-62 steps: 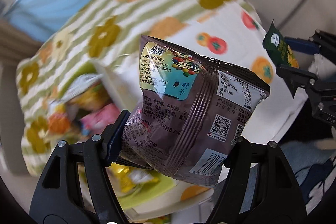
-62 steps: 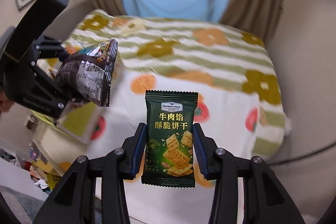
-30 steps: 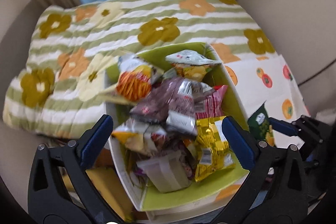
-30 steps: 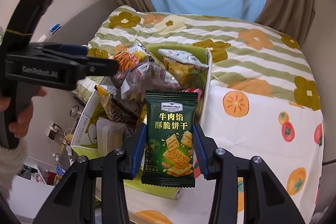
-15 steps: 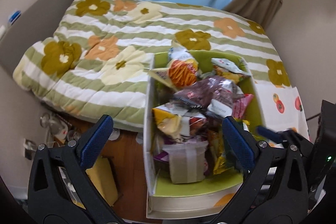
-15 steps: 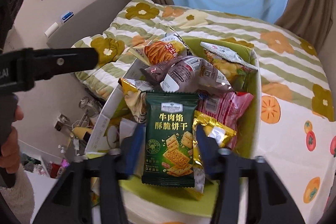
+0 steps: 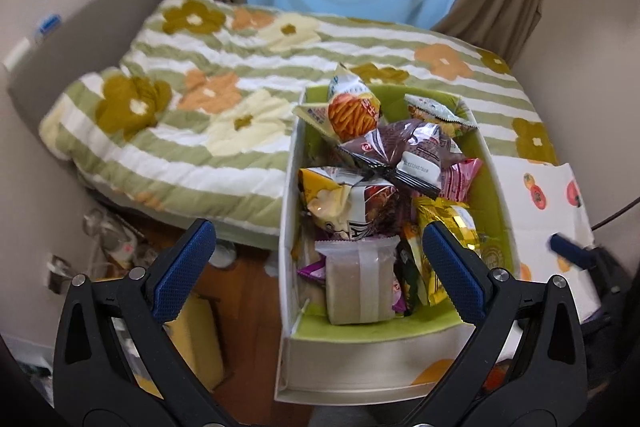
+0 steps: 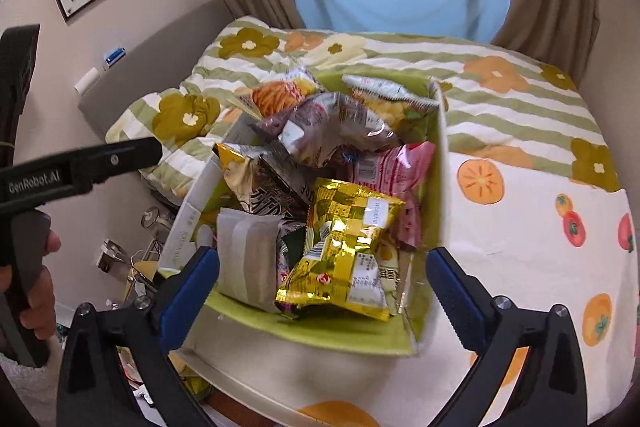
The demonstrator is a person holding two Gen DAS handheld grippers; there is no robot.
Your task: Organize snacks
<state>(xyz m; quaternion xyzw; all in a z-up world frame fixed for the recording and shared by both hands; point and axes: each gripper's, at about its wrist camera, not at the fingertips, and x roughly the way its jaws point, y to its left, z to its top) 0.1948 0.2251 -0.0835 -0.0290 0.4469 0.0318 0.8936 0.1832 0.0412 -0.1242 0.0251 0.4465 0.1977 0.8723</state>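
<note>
With its jaws just sprung wide and empty, the right gripper [image 8: 322,287] hovers over the box [image 8: 438,163]; green cracker packet [image 8: 294,237] now inside, beside gold bag [image 8: 348,247]. Left gripper [image 7: 320,263] released too. Deposit done.

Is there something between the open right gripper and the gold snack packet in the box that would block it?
Nothing visible does. The right gripper, jaws wide open and empty, points straight at the gold packet, which lies uncovered on top of the pile in the box.

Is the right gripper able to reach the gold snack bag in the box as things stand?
Probably yes. The right gripper is open and empty, and the gold snack bag lies on top of the pile in the box, nothing covering it.
</note>
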